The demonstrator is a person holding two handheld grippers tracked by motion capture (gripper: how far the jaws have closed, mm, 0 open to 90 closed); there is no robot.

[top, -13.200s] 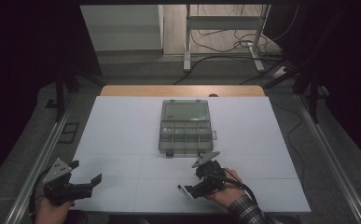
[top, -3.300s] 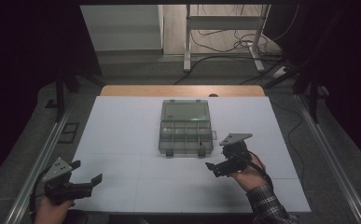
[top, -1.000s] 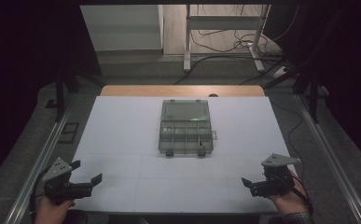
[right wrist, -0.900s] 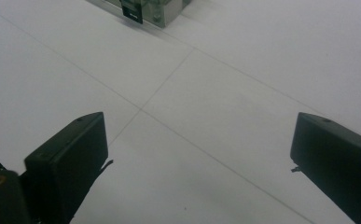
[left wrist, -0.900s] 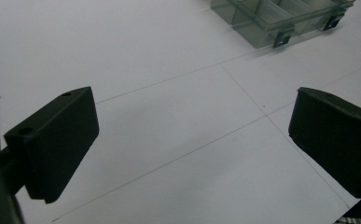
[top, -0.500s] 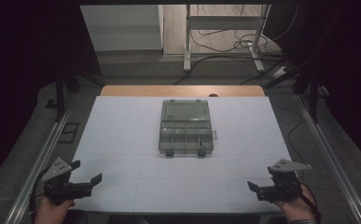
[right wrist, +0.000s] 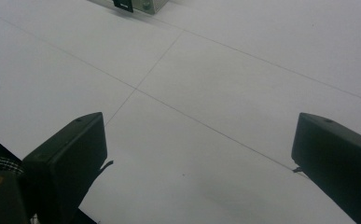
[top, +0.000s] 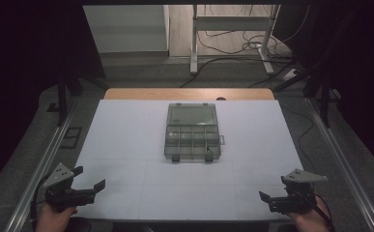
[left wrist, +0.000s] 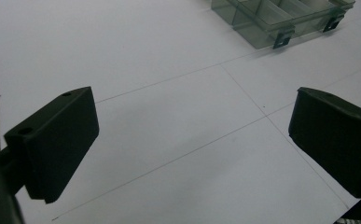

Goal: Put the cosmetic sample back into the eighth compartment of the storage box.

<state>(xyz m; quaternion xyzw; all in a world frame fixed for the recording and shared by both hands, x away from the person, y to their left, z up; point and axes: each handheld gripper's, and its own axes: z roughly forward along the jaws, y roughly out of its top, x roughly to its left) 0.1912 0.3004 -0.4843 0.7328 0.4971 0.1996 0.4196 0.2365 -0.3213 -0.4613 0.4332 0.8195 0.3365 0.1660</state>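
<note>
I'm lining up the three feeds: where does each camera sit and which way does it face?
High view: above the near edge, facing forward and down at the white table; shows both hands, left gripper, right gripper.
Left gripper view: along its open jaws toward the organiser box.
Right gripper view: along its open jaws.
All share the box.

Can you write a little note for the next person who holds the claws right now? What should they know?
Left claw: open, holding nothing, at the near left corner of the white table.
Right claw: open, holding nothing, at the near right corner.
Clear compartment box: in the middle of the table, towards the far side, lid shut, two dark latches on its near edge. I cannot tell whether anything is inside.
Done: box looks closed; neither claw touches it.
Left: probably nothing more with the box unless it needs moving or opening.
</note>
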